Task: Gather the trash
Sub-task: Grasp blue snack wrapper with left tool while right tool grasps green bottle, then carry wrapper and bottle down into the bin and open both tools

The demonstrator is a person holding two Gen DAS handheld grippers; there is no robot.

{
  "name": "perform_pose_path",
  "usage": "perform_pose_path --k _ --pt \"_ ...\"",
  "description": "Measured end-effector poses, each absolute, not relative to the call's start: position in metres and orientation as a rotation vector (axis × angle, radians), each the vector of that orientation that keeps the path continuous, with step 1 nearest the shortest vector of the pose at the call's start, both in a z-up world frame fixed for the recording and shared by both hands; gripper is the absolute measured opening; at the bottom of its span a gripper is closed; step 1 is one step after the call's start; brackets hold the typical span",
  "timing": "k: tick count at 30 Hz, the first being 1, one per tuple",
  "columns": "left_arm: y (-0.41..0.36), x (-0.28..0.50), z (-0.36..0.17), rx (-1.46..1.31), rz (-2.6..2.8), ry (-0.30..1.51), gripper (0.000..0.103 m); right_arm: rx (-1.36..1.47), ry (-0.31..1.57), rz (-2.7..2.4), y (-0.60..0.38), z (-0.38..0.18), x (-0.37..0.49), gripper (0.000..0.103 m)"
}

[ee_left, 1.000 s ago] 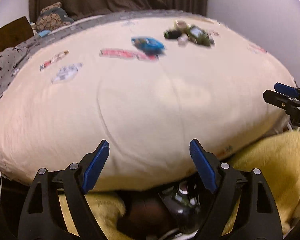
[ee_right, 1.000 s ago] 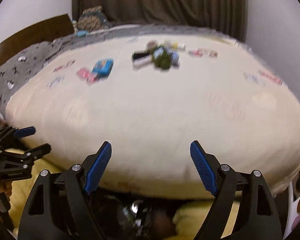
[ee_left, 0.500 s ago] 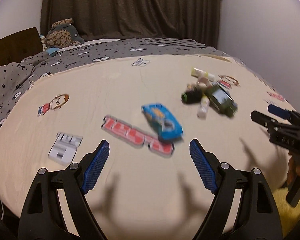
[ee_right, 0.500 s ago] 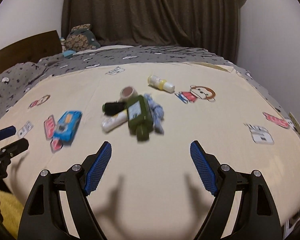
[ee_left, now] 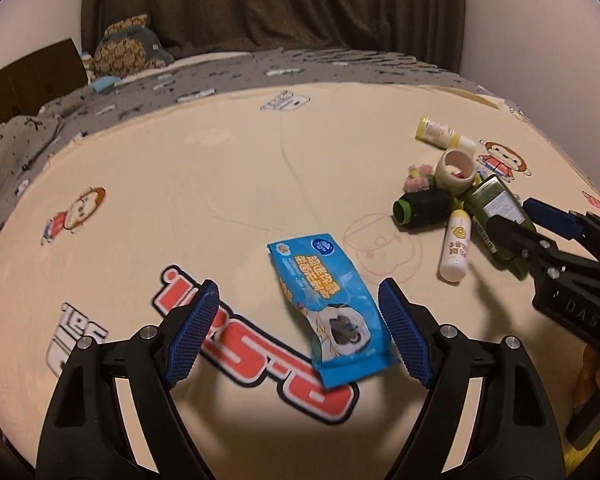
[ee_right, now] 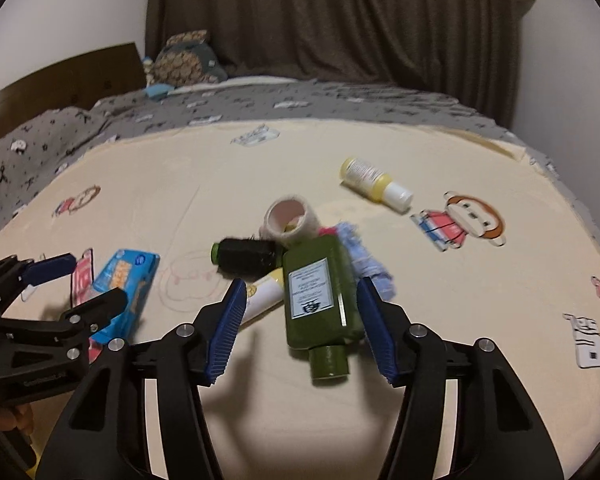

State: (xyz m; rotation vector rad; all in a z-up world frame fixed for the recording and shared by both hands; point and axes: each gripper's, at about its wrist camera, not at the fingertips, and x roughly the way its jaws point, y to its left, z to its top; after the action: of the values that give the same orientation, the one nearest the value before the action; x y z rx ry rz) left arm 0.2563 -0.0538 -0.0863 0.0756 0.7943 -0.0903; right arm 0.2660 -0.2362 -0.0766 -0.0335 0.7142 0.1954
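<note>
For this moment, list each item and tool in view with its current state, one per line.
Left tool: open, around blue snack packet.
Right tool: open, around green bottle.
Blue snack packet: flat on bed.
Green bottle: lying down, capped.
Black container: on its side.
Yellow bottle: lying apart, capped.
Paper cup: tipped over.

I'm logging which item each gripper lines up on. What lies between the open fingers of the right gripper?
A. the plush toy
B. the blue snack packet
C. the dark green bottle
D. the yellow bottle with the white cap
C: the right gripper stands open around the dark green bottle, not closed on it.
</note>
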Motion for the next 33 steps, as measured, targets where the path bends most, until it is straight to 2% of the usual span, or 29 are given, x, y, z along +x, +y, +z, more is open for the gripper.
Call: perform_pose_path --k 2,4,6,8,9,10,12,14,24,33 --pt "-0.053 0.263 -0.092 0.068 -0.096 0.813 0.075 -0.019 0.744 0.198 -0.238 -0.081 0.271 0.058" --pt "-0.052 0.269 -0.096 0.051 -0.11 0.835 0.07 -0.017 0.759 0.207 -0.239 -0.084 0.273 0.058" --pt "-0.052 0.274 -0.101 0.046 -0.112 0.859 0.056 -0.029 0.788 0.224 -0.235 -0.089 0.275 0.058" --pt "-0.051 0.276 -0.103 0.043 -0.108 0.863 0.051 -0.047 0.802 0.219 -0.232 -0.092 0.277 0.057" --pt "-0.05 0.276 -0.102 0.041 -0.108 0.862 0.043 -0.045 0.8 0.214 -0.233 -0.093 0.276 0.046" --pt "-0.048 0.276 -0.101 0.039 -0.106 0.86 0.039 -0.041 0.797 0.216 -0.233 -0.092 0.276 0.045" --pt "-0.044 0.276 -0.099 0.039 -0.104 0.859 0.024 -0.026 0.778 0.218 -0.236 -0.09 0.274 0.045" --pt "-0.04 0.276 -0.098 0.035 -0.106 0.861 0.02 -0.017 0.763 0.223 -0.238 -0.087 0.272 0.045" --pt "-0.033 0.266 -0.094 0.042 -0.122 0.854 0.014 0.025 0.788 0.255 -0.242 -0.089 0.279 0.046" --pt "-0.031 0.247 -0.088 0.058 -0.137 0.835 0.014 0.076 0.792 0.272 -0.241 -0.089 0.286 0.046"
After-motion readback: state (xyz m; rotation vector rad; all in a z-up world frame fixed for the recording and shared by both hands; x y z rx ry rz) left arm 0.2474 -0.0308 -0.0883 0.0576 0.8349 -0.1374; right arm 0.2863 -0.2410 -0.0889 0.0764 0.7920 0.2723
